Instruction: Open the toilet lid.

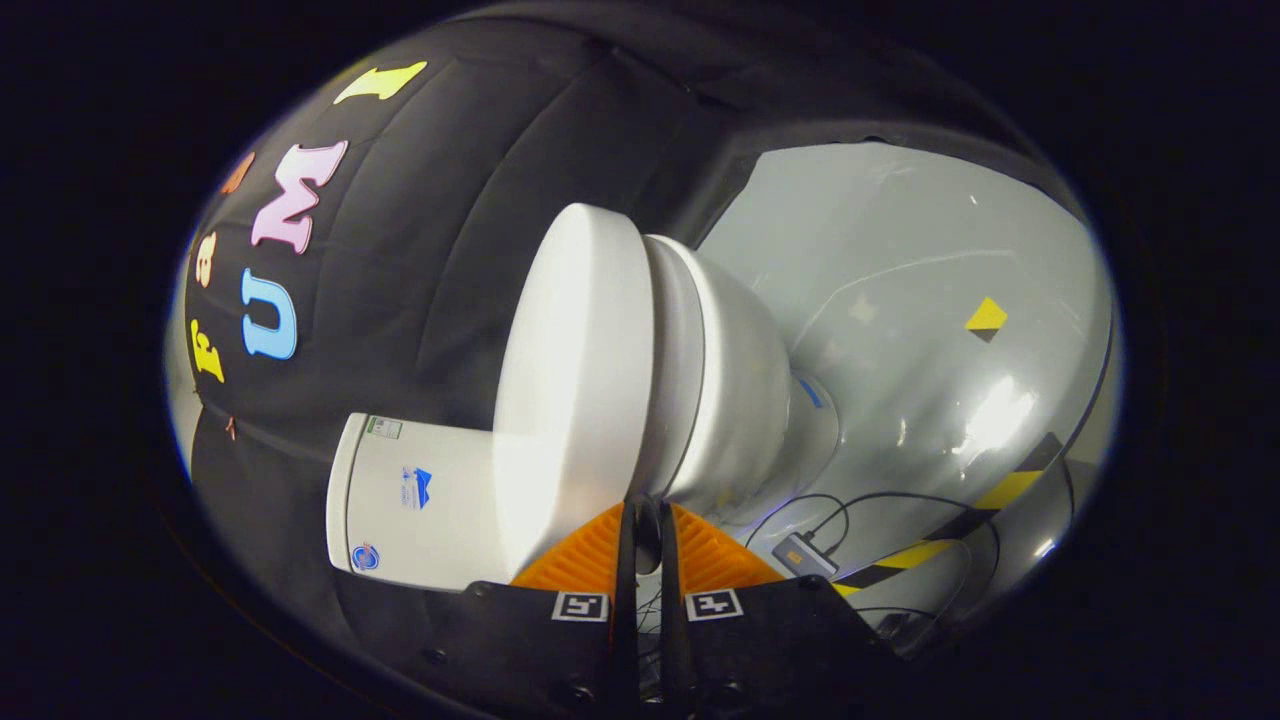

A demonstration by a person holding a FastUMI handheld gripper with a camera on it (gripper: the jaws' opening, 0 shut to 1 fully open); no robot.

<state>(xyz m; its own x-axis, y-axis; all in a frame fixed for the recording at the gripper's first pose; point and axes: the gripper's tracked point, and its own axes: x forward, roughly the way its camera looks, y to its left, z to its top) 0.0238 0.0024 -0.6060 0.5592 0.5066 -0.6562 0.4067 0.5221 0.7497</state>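
The gripper (645, 515) has its 2 fingers (600, 550) almost together, with just a thin gap and nothing held. Their tips sit right at the rim of the white toilet lid (575, 390), maybe touching it. The lid looks closed on the toilet bowl (735, 390).

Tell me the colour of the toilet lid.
White, glossy and plain; the toilet lid shows in the gripper view, just ahead of the nearly closed tool.

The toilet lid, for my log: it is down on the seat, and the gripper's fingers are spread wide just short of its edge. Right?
Not quite. In the gripper view the gripper has its fingers nearly together, not spread wide. The rest holds: the toilet lid is down on the seat, fingers just short of its edge.
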